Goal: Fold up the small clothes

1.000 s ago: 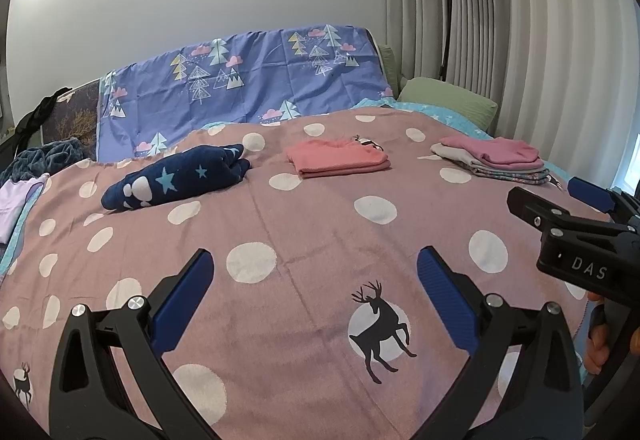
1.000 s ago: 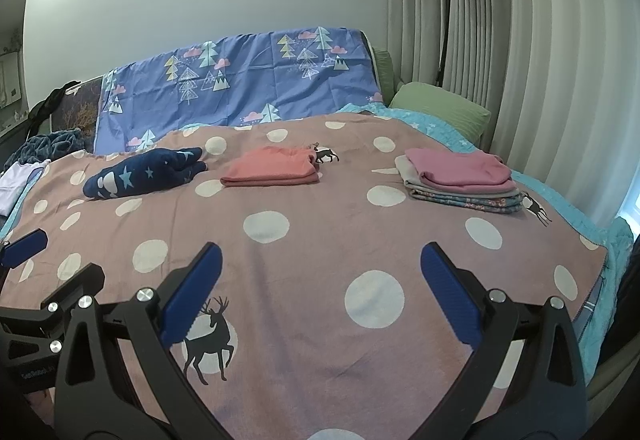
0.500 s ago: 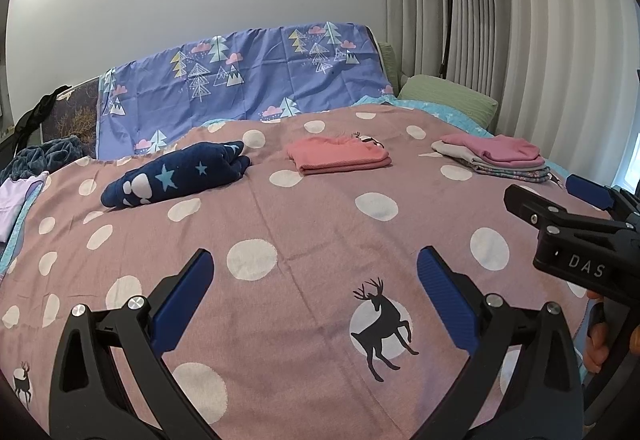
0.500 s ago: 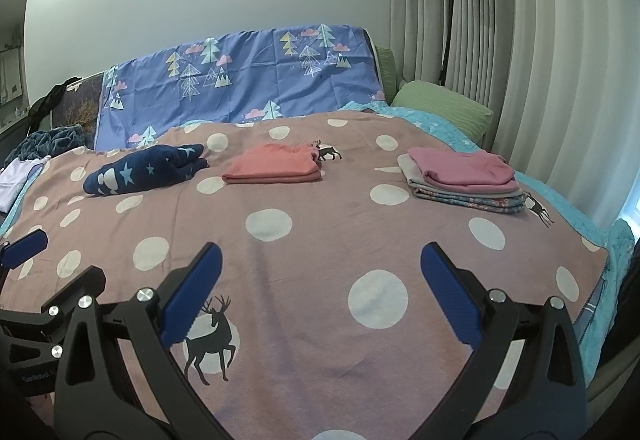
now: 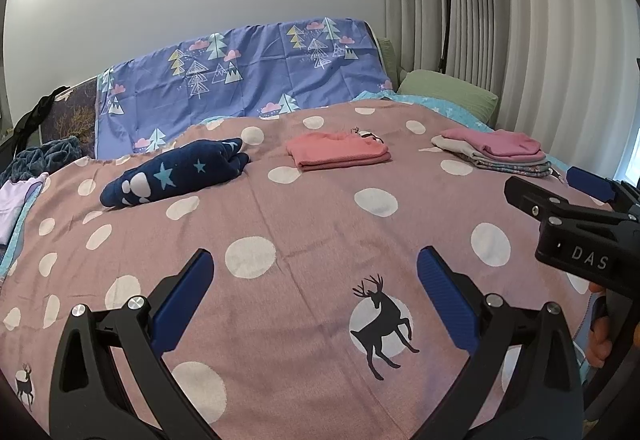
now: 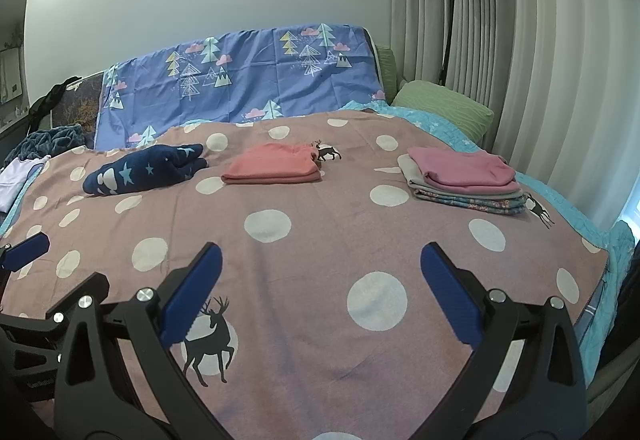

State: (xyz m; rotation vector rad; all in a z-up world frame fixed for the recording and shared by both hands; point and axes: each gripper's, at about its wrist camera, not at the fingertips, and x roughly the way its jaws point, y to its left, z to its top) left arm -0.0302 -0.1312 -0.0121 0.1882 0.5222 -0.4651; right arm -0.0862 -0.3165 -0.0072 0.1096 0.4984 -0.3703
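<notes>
1. Left wrist view: our left gripper (image 5: 312,296) hangs over the dotted bed blanket (image 5: 320,240), jaws spread wide and empty. We take the navy star garment (image 5: 176,175) as landmark. It lies loosely bunched at the far left of the blanket, so we judge it the next piece to fold. The folded coral piece (image 5: 340,153) lies to its right, and the folded stack (image 5: 496,153) further right again. To do this well, we should carry the navy garment to the bare blanket nearer us than it lies, spread it flat and pinch only the hem.
2. In the same view, the right gripper (image 5: 576,224) shows white letters "DAS"; the rest is cut off.
3. Right wrist view: our right gripper (image 6: 320,288) is also wide open and empty, well short of the navy star garment (image 6: 144,169). The left gripper's body carries tiny print we cannot read.
</notes>
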